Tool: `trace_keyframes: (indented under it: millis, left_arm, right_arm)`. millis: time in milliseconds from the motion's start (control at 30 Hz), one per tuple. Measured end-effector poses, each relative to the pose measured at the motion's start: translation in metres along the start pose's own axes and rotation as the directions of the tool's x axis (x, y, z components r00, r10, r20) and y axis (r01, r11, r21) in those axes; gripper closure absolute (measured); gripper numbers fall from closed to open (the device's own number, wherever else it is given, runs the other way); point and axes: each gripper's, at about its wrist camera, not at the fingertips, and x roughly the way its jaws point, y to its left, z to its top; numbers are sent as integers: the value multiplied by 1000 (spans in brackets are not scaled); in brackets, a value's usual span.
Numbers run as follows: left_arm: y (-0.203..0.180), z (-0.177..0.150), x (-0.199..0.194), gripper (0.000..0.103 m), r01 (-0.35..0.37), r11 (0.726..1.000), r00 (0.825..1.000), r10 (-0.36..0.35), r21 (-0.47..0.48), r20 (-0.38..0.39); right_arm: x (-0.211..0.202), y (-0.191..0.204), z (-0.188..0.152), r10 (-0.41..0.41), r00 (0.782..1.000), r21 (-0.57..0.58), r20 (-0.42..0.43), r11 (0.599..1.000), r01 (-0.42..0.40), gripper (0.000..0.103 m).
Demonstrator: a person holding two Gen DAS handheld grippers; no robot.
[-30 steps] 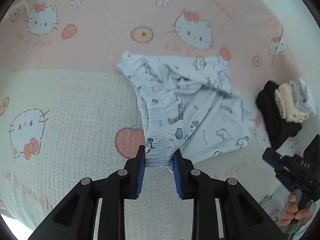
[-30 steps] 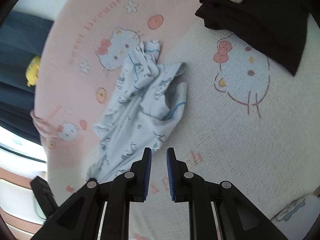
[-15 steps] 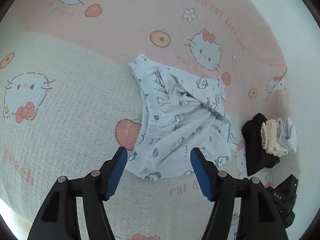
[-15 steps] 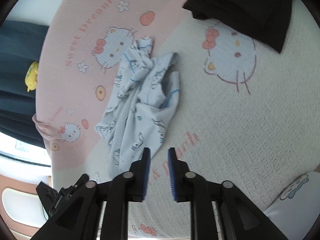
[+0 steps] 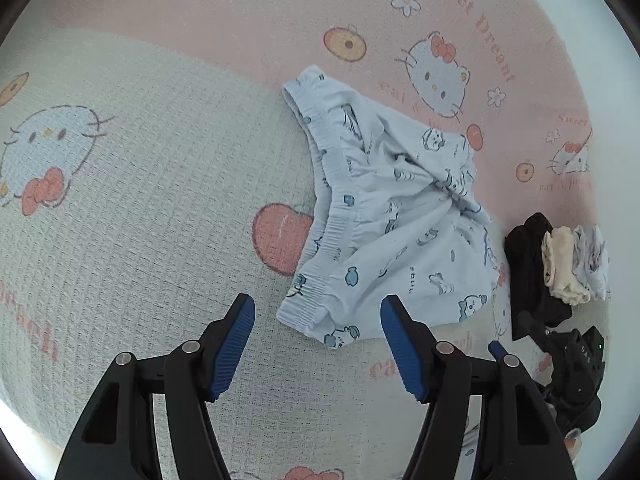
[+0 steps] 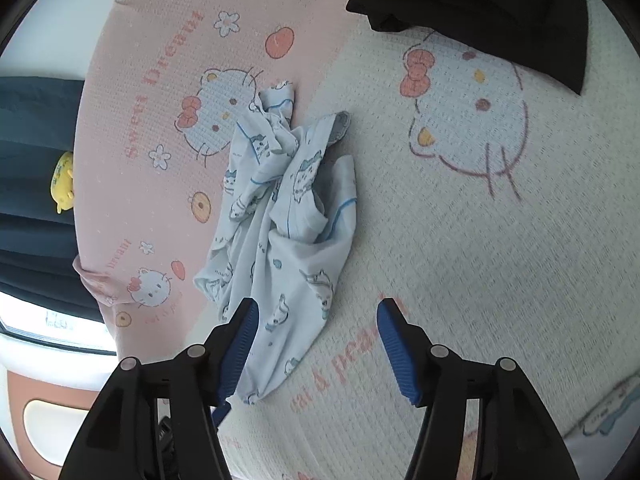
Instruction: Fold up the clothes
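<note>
The bed's got a waffle-knit blanket (image 5: 152, 184) on it, pink along the far band and cream closer in, printed with cartoon cats, peaches and flowers. Smack in the middle lies a crumpled pair of light blue printed shorts (image 5: 384, 216), waistband facing 9 o'clock. Out toward 3 o'clock there's a little stack of folded clothes (image 5: 560, 264), black, cream and pale blue, near the shorts but not touching.

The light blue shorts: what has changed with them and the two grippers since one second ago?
The left gripper let go of the waistband of the light blue shorts, which now lie loose on the blanket, and stands open behind them. The right gripper was shut beside the shorts; its jaws are opening over their near end, not pressing it. The folded pile stayed in place.
</note>
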Motion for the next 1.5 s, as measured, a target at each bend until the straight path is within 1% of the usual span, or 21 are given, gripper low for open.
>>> trace_keyframes:
  millis: [200, 267, 367, 433, 567, 733, 800, 867, 1000, 1067, 1100, 1167, 1200, 1233, 1267, 1300, 1333, 1367, 1400, 1433, 1500]
  left_arm:
    - [-6, -2, 21, 40, -3, 999, 998, 6, 49, -63]
    - [-6, -4, 28, 40, 2, 999, 997, 2, 51, -79]
    - [-7, -6, 33, 40, -1, 998, 997, 6, 61, -75]
    - [-10, -8, 34, 40, -12, 996, 998, 17, 89, -54]
    - [-14, -6, 37, 40, -28, 992, 999, 32, 121, -32]
    - [-19, 3, 44, 40, -28, 989, 999, 32, 147, -28]
    - [-21, 5, 47, 40, -29, 986, 999, 33, 164, -24]
    - [-25, 5, 49, 40, -42, 979, 999, 48, 197, -22]
    - [-32, 0, 50, 40, -69, 958, 997, 77, 279, -20]
    - [-36, -5, 51, 40, -88, 938, 995, 97, 335, -13]
    - [-39, -9, 52, 40, -107, 921, 993, 119, 373, -7]
    - [-47, -20, 54, 40, -156, 874, 985, 170, 461, 11]
    - [-50, -25, 55, 40, -176, 849, 982, 190, 498, 24]
    - [-53, -30, 56, 40, -196, 824, 978, 207, 532, 38]
    - [-55, -35, 56, 40, -205, 806, 975, 215, 555, 49]
    - [-56, -39, 56, 40, -207, 797, 975, 214, 568, 55]
    - [-55, -41, 55, 40, -206, 797, 976, 212, 568, 56]
    - [-54, -42, 54, 41, -204, 801, 976, 209, 563, 58]
    - [-53, -43, 52, 49, -203, 805, 977, 205, 558, 60]
    - [-52, -43, 51, 64, -202, 809, 978, 201, 552, 62]
    - [-50, -43, 48, 80, -177, 823, 983, 179, 540, 49]
  right_arm:
    - [17, -17, 13, 36, 999, 85, -1, 996, -36, 41]
    - [26, -20, 16, 8, 1000, 79, -9, 997, -8, 41]
    - [36, -13, 17, -77, 997, -23, -2, 997, 76, 41]
    - [43, -2, 17, -134, 991, -107, 14, 985, 135, 41]
    - [58, 18, 16, -238, 969, -262, 59, 933, 245, 41]
    - [72, 31, 13, -314, 944, -362, 99, 873, 328, 41]
    - [77, 33, 8, -340, 933, -401, 117, 843, 358, 41]
    - [83, 35, -1, -375, 917, -456, 134, 798, 393, 41]
    - [99, 42, -28, -451, 877, -596, 167, 662, 454, 41]
    - [107, 42, -44, -479, 855, -658, 196, 583, 477, 41]
    - [110, 42, -49, -487, 848, -681, 210, 550, 484, 41]
    - [112, 42, -55, -483, 846, -708, 227, 515, 483, 44]
    - [112, 39, -57, -478, 848, -712, 230, 511, 481, 47]
    - [111, 34, -58, -473, 851, -704, 228, 524, 480, 50]
    - [112, 31, -57, -471, 852, -695, 228, 535, 481, 53]
    - [115, 32, -53, -470, 852, -688, 228, 541, 483, 60]
    - [118, 34, -49, -470, 852, -681, 229, 548, 485, 70]
    - [120, 34, -47, -468, 855, -678, 224, 556, 481, 75]
    - [120, 33, -46, -462, 862, -678, 211, 566, 469, 83]
    - [121, 32, -47, -459, 864, -683, 205, 565, 462, 87]
    - [124, 31, -52, -464, 861, -706, 210, 537, 461, 90]
